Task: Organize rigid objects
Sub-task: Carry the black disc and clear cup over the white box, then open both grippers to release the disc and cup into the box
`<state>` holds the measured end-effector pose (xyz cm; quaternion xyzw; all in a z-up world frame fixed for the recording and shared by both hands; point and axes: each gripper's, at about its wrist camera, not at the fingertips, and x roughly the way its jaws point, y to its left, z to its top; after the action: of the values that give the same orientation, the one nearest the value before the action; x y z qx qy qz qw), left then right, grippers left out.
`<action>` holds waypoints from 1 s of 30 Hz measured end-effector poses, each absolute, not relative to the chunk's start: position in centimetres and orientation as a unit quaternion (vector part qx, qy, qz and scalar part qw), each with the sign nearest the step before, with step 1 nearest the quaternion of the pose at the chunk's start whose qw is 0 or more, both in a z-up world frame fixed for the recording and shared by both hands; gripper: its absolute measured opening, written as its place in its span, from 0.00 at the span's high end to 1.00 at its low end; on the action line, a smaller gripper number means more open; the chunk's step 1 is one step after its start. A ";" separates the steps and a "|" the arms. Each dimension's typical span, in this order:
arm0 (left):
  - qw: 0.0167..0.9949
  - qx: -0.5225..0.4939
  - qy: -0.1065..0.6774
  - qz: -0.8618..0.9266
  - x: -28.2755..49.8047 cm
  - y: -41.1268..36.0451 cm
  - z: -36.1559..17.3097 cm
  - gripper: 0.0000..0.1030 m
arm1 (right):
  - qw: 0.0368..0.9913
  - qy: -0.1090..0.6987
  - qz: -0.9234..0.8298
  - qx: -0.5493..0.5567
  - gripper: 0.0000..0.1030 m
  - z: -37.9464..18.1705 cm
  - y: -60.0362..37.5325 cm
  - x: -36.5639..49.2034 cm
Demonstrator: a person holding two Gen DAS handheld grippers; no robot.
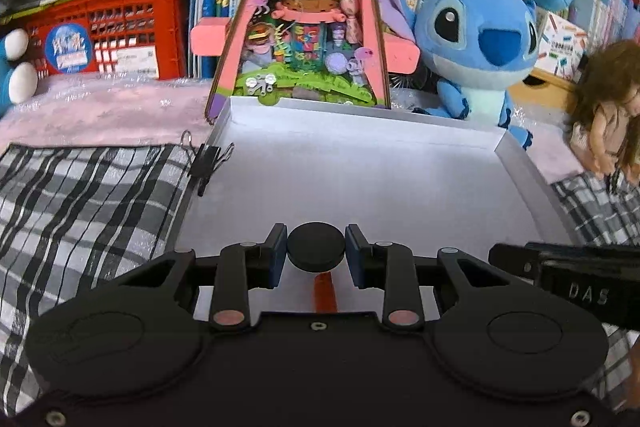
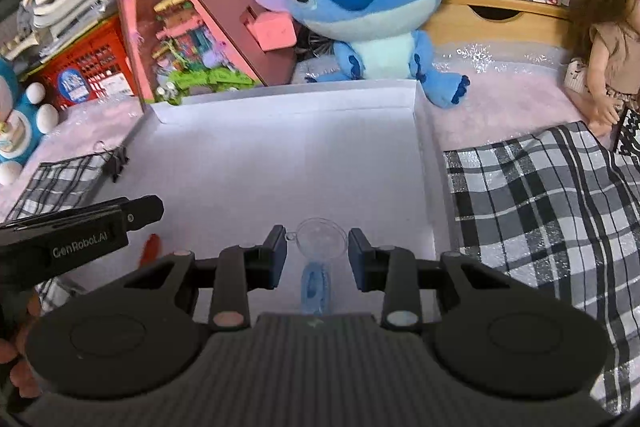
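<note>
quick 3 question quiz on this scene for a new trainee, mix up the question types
1. True or false: the left gripper has a black round-headed item between its fingers.
2. Multiple choice: the item between the right gripper fingers has a head that is A) red, B) clear, C) black.
3. Short answer: what is clipped on the left wall of the white tray?

Key
1. True. The black disc sits between the blue pads, with a red handle running back beneath it; whether the pads touch it cannot be told.
2. B. A clear round head on a blue handle.
3. A black binder clip.
</note>
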<state>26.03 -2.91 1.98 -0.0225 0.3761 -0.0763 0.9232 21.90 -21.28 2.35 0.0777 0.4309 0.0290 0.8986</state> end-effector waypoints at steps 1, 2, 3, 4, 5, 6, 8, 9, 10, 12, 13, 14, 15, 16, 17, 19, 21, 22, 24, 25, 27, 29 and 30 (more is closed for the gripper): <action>0.925 -0.016 0.373 -0.077 26.0 -3.1 1.8 0.71 | 0.899 0.429 0.030 0.077 0.62 2.3 -21.3 22.0; 0.925 -0.015 0.372 -0.078 25.9 -3.1 1.7 0.71 | 0.901 0.427 0.031 0.075 0.62 2.2 -21.2 22.0; 0.925 -0.015 0.372 -0.078 26.0 -3.2 1.6 0.71 | 0.902 0.425 0.032 0.072 0.62 2.2 -21.3 22.0; 0.924 -0.017 0.374 -0.076 26.0 -3.2 1.5 0.71 | 0.903 0.423 0.033 0.068 0.62 2.2 -21.2 22.0; 0.924 -0.019 0.375 -0.075 26.1 -3.2 1.4 0.71 | 0.904 0.421 0.033 0.065 0.62 2.2 -21.1 22.1; 0.923 -0.020 0.377 -0.074 26.2 -3.2 1.3 0.71 | 0.904 0.421 0.034 0.063 0.62 2.3 -21.1 22.2; 0.923 -0.020 0.379 -0.071 26.2 -3.2 1.1 0.71 | 0.904 0.422 0.034 0.063 0.62 2.2 -21.0 22.2; 0.922 -0.019 0.379 -0.070 26.2 -3.1 1.1 0.71 | 0.903 0.423 0.034 0.064 0.62 2.1 -21.0 22.3; 0.922 -0.018 0.379 -0.070 26.3 -3.2 1.0 0.71 | 0.902 0.425 0.034 0.064 0.62 2.0 -21.0 22.3; 0.922 -0.016 0.381 -0.071 26.3 -3.2 0.8 0.71 | 0.901 0.428 0.033 0.061 0.62 1.7 -20.9 22.4; 0.923 -0.014 0.379 -0.071 26.2 -3.2 0.7 0.71 | 0.901 0.429 0.033 0.060 0.62 1.6 -20.9 22.4; 0.923 -0.012 0.378 -0.071 26.2 -3.2 0.6 0.71 | 0.900 0.430 0.033 0.059 0.62 1.5 -20.9 22.4; 0.923 -0.009 0.377 -0.072 26.1 -3.2 0.6 0.71 | 0.901 0.428 0.032 0.060 0.62 1.4 -20.9 22.3; 0.924 -0.007 0.376 -0.072 26.1 -3.3 0.6 0.71 | 0.901 0.427 0.032 0.061 0.62 1.4 -20.8 22.3; 0.924 -0.007 0.376 -0.072 26.1 -3.3 0.6 0.71 | 0.901 0.427 0.033 0.061 0.62 1.4 -20.8 22.3; 0.924 -0.006 0.375 -0.072 26.1 -3.3 0.6 0.71 | 0.901 0.427 0.034 0.060 0.62 1.4 -20.8 22.3; 0.924 -0.007 0.375 -0.073 26.0 -3.3 0.7 0.71 | 0.902 0.427 0.034 0.062 0.62 1.4 -20.9 22.2; 0.924 -0.008 0.375 -0.073 25.9 -3.3 0.8 0.71 | 0.902 0.426 0.035 0.065 0.59 1.4 -20.9 22.2; 0.925 -0.009 0.373 -0.073 25.6 -3.2 1.0 0.68 | 0.902 0.423 0.036 0.074 0.59 1.5 -21.1 22.1; 0.925 -0.009 0.372 -0.073 25.4 -3.2 1.2 0.63 | 0.903 0.422 0.037 0.079 0.55 1.6 -21.2 22.0; 0.927 -0.006 0.367 -0.075 25.0 -3.2 1.6 0.60 | 0.904 0.417 0.040 0.087 0.45 1.9 -21.5 21.7; 0.930 -0.002 0.360 -0.078 24.4 -3.1 2.1 0.56 | 0.906 0.411 0.044 0.089 0.43 2.2 -21.6 21.3; 0.931 -0.001 0.358 -0.079 24.1 -3.0 2.4 0.52 | 0.907 0.408 0.045 0.088 0.41 2.4 -21.7 21.0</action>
<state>24.11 -3.03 2.38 -0.0010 0.3575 -0.0793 0.9305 21.03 -21.71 2.45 0.0883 0.4082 0.0453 0.9075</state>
